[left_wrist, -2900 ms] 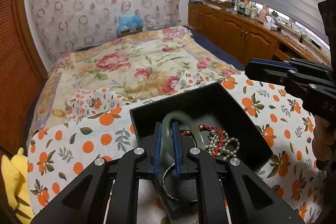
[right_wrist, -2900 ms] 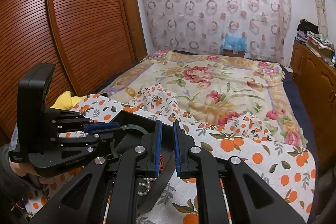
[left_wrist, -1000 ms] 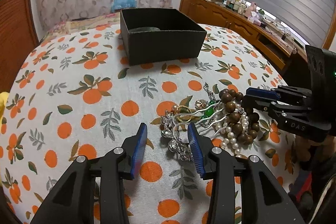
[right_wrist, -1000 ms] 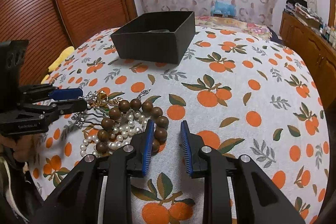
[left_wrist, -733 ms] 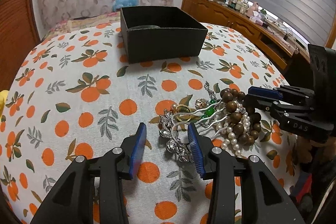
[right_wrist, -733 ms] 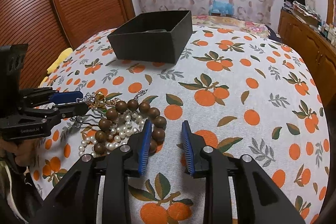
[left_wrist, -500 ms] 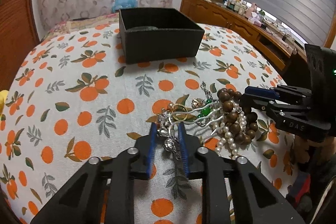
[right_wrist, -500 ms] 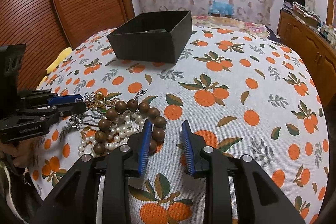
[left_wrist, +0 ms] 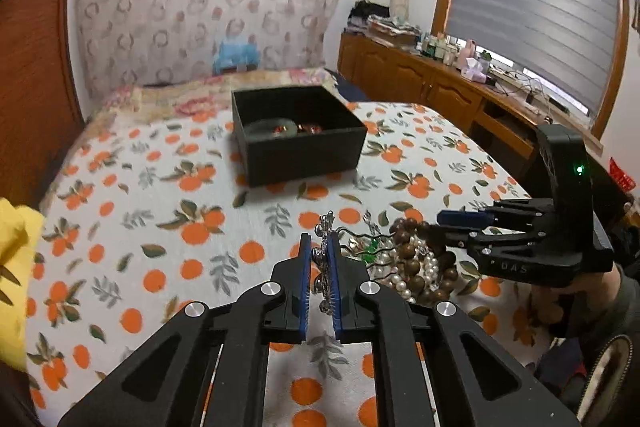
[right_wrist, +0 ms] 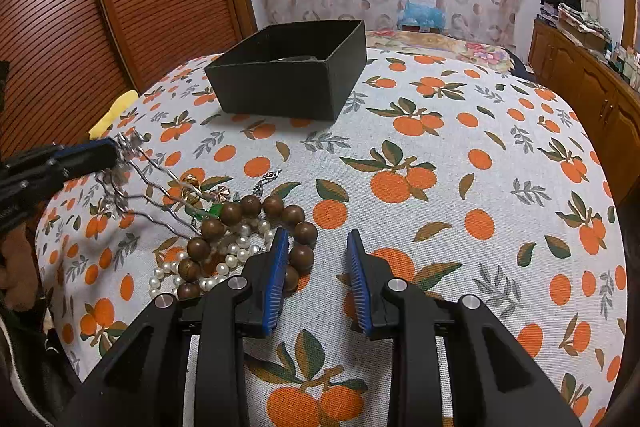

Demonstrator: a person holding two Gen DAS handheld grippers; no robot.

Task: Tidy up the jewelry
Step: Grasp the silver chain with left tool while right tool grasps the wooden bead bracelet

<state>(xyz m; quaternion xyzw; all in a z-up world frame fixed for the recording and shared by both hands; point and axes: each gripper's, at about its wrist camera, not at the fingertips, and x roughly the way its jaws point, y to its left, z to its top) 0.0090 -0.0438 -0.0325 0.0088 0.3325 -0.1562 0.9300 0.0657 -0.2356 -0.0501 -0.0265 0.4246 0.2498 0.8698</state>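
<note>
Silver hairpin newly raised in left hand-held gripper, prongs toward beads.

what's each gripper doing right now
left gripper: shut on the silver hairpin, lifted off the cloth.
right gripper: open, holding nothing, by the beads.

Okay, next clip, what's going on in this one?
A person is sorting jewelry on an orange-print cloth with two handheld grippers. The left gripper is shut on a silver hairpin, its prongs trailing back to the jewelry pile. The right gripper is open beside the brown bead bracelet, holding nothing. The black box beyond already holds a pale bangle.
</note>
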